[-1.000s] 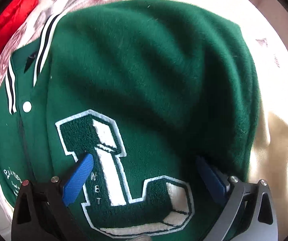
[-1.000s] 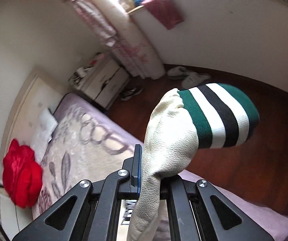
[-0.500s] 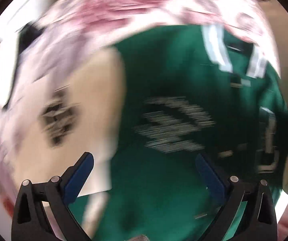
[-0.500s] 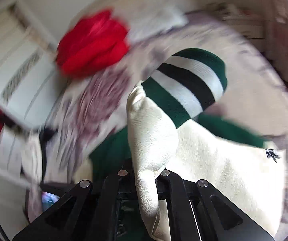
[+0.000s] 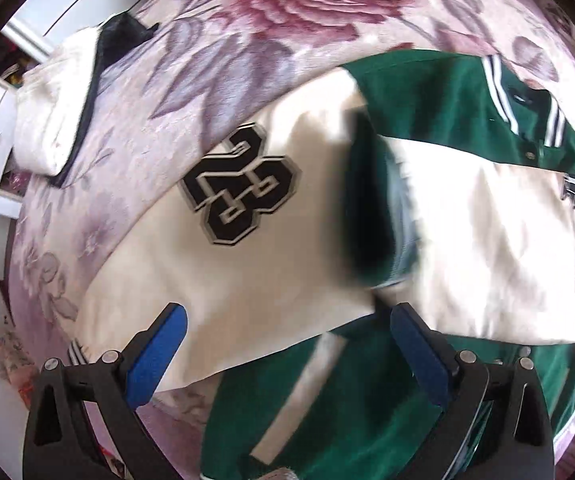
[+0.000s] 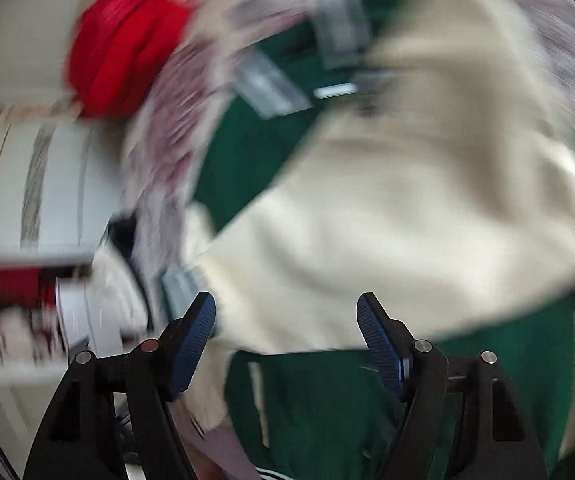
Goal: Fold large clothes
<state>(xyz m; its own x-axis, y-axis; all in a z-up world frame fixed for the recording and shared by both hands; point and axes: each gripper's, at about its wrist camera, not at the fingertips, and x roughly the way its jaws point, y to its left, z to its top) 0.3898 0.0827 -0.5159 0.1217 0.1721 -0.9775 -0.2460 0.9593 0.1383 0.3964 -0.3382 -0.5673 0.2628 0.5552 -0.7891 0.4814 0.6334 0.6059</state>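
Green wool varsity jacket with cream leather sleeves (image 5: 427, 392) lies on the floral bedspread (image 5: 247, 32), sleeves crossed over its chest at 12 o'clock. My right tool (image 6: 285, 340) is opening, nothing between; left tool (image 5: 287, 352) spread, empty.

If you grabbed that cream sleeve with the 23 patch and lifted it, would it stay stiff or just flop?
Probably flop: the cream sleeve lies draped in soft folds across the green jacket. Its faint sheen hints at a smooth, perhaps slippery surface. The number patch may stiffen that spot slightly.
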